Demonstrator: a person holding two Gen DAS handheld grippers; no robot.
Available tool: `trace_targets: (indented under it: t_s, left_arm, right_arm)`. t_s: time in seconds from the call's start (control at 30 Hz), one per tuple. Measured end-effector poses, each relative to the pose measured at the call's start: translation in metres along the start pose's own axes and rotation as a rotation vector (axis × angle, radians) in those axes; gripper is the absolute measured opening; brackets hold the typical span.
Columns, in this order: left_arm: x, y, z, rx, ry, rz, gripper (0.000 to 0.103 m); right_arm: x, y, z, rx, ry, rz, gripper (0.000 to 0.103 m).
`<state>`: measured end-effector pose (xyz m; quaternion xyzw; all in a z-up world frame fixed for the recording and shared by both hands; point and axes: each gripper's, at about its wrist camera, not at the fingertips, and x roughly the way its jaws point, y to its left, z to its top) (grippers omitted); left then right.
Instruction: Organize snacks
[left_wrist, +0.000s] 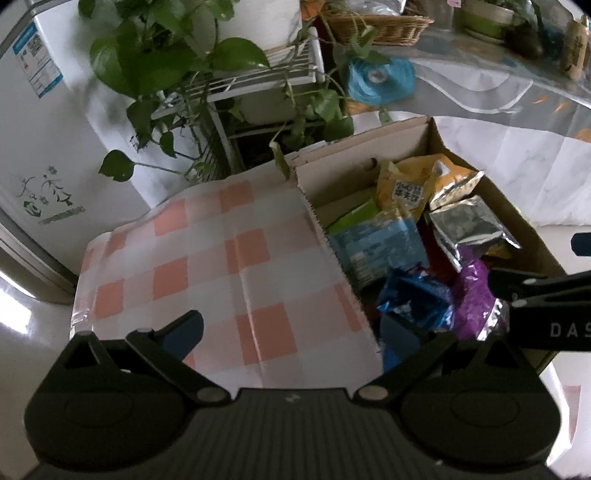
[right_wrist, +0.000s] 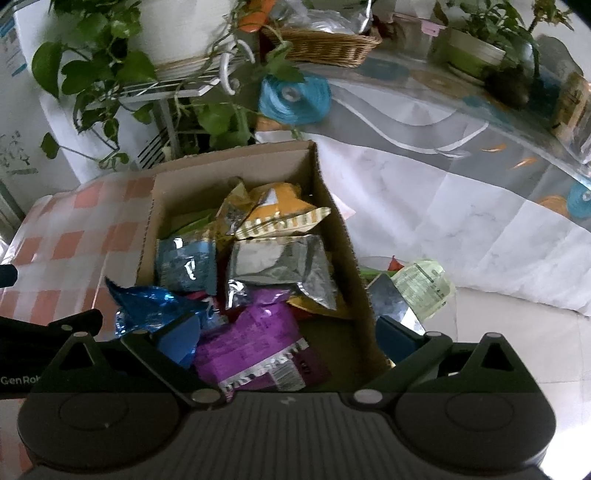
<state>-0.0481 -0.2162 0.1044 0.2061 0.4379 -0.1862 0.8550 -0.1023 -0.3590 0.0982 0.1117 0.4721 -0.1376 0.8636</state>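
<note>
Left gripper (left_wrist: 291, 332) spread over cloth (left_wrist: 207, 258); right gripper (right_wrist: 291, 336) spread above one box (right_wrist: 332, 206), one purple packet (right_wrist: 255, 347).

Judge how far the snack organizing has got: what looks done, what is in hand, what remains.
Done: many packets, including the purple packet and silver packet, lie in the cardboard box. In hand: nothing; left gripper and right gripper are open. Left: a pale green packet lies outside the box.
</note>
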Motion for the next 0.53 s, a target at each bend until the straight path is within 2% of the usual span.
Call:
trace_targets:
  t_s: [0.53]
  left_arm:
    - [-0.006,0.06,-0.039,-0.045,-0.006,0.007,0.102]
  right_arm:
    - [-0.005,0.063,-0.009,-0.097,-0.031,0.052,0.103]
